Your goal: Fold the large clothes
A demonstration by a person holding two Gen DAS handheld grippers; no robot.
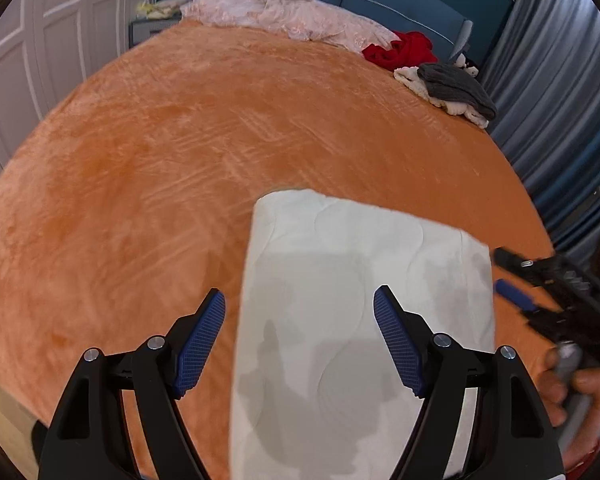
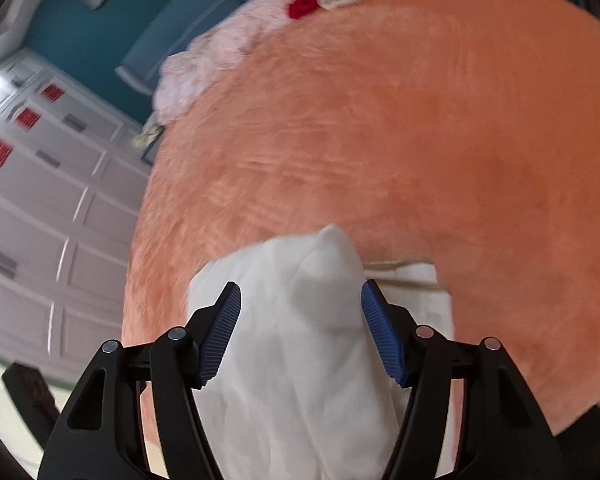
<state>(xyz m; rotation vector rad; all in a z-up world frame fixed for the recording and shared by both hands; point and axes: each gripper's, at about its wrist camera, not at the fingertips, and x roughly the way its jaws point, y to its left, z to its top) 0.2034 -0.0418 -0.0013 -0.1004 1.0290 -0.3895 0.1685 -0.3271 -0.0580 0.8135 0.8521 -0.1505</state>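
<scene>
**Folded white cloth at the near edge of the bed**

The folded white cloth (image 1: 340, 320) lies flat on the orange blanket (image 1: 180, 160) at its near edge, with broad bare blanket beyond it. A pile of clothes (image 1: 420, 60) lines the far edge by the headboard. The left gripper (image 1: 300, 340) hovers with fingers spread, gripping nothing. The right gripper (image 2: 300, 332) also stands spread, white cloth between its pads, contact unclear. The right wrist view is motion-blurred.

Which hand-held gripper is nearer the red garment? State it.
Left. The left hand-held gripper faces the crumpled red garment across the bed; the right hand-held gripper is farther away.
</scene>
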